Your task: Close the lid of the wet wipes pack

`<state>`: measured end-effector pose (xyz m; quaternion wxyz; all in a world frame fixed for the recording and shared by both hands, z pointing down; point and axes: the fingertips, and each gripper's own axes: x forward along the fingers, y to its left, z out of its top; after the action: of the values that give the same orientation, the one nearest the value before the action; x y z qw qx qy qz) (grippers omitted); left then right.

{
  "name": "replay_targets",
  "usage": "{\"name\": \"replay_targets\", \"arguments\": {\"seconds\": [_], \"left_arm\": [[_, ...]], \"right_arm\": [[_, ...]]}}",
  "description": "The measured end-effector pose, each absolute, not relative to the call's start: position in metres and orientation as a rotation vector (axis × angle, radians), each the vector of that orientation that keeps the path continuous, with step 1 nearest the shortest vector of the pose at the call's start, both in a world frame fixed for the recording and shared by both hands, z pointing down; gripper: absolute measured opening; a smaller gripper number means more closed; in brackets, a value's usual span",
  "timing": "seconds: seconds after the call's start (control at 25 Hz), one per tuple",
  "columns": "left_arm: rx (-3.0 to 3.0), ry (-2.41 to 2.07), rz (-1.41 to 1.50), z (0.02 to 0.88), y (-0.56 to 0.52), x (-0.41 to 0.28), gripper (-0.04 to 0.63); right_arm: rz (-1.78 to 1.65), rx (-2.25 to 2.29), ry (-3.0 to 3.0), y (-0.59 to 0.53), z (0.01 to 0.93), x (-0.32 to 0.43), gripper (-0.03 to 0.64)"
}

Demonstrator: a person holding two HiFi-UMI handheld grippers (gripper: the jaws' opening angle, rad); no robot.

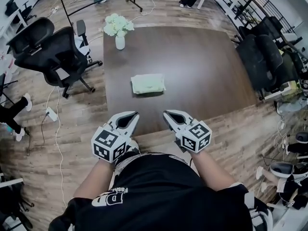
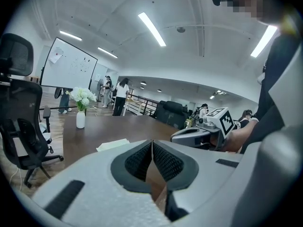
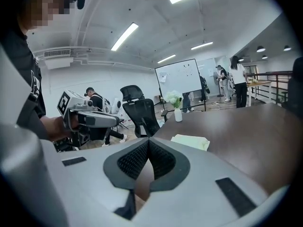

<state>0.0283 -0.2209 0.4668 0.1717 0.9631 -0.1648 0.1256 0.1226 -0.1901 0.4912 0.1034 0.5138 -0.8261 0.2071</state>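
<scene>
One wet wipes pack (image 1: 148,83), its lid seemingly flat, and one flower vase (image 1: 120,41) sit on the table (image 1: 207,76). The left gripper (image 1: 134,115) and right gripper (image 1: 167,114) hover clenched, both empty.

Head view: cam. on person's head, high over near edge of the dark brown wooden tabletop (image 1: 202,76), facing steeply down; whole top in frame. Left & right gripper views: cams low, just off near edge, each facing along own jaws across the top toward far-left corner w/ white vase of white flowers (image 2: 81,113). All 3 share vase + flat pale-green wipes pack (image 1: 148,83), mid-top.
</scene>
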Motion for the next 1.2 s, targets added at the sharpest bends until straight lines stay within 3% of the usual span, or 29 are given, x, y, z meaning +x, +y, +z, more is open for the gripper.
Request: {"name": "replay_targets", "arguments": {"seconds": [1.2], "left_arm": [[2.706,-0.659,0.370,0.464,-0.100,0.068,0.025]], "right_arm": [[0.544,1.429,-2.540,-0.067,0.483,0.158,0.005]]}}
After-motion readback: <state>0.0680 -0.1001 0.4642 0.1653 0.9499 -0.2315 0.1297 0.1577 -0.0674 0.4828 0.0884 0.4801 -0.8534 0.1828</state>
